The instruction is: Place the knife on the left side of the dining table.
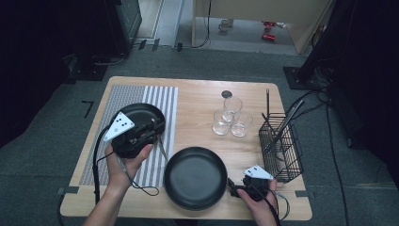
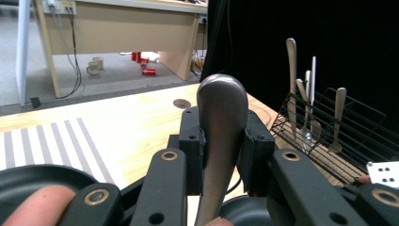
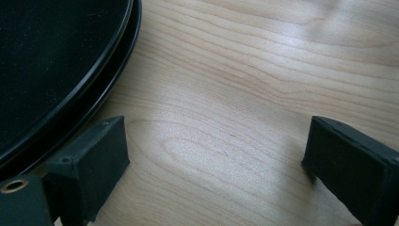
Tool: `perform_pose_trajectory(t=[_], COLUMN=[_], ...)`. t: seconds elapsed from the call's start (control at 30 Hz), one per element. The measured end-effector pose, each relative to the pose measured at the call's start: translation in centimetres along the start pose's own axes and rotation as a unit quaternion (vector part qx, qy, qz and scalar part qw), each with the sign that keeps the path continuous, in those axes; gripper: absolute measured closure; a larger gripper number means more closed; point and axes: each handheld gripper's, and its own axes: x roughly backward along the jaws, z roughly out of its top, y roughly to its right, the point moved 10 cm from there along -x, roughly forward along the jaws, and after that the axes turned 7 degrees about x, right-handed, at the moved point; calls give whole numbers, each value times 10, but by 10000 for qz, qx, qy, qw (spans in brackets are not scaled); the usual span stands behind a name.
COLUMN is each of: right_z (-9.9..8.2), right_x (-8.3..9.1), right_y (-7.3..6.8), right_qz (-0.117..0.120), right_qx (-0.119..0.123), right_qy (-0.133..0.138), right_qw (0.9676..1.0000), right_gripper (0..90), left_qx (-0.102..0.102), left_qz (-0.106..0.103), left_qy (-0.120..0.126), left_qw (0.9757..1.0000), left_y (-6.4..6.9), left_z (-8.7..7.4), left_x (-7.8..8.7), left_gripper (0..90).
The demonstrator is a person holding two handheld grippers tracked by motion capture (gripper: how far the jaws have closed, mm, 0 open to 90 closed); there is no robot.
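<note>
Left gripper view – left hand-held gripper [image 2: 225, 155] clamping a metal utensil handle [image 2: 221, 122], right hand-held gripper [image 3: 214, 155] wide apart over bare table [image 3: 244, 94].

Your high view is dim, its edges falling to black. Overhead light glares on the pale wooden table [image 3: 244, 70] beyond your right fingers [image 3: 101, 155], themselves soft, out of focus.

On the table [image 1: 197, 96], a striped mat [image 1: 160, 101] lies at the left with one plate [image 1: 141, 113] on it. A second plate [image 1: 195, 176] sits near the front edge. Three glasses [image 1: 230, 120] stand behind it, and a cutlery rack [image 1: 281, 148] at the right holds what seem forks and knives.
</note>
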Motion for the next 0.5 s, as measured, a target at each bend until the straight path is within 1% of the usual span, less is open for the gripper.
perform_pose_trajectory(t=[0.07,0.27,0.5], right_z=[0,0,0], right_x=[0,0,0], right_y=[0,0,0], right_qz=[1,-1,-2], right_qx=[3,8,7], right_qy=[-2,3,3], right_qw=[10000,10000,10000], right_gripper=[68,68,68], left_qx=[43,55,61], left_qz=[42,153,235], left_qy=[8,1,-6], left_qw=[10000,9999,9997], left_y=[-3,-11,-18], left_z=[-2,-7,-12], left_x=[0,1,2], left_gripper=[750,751,751])
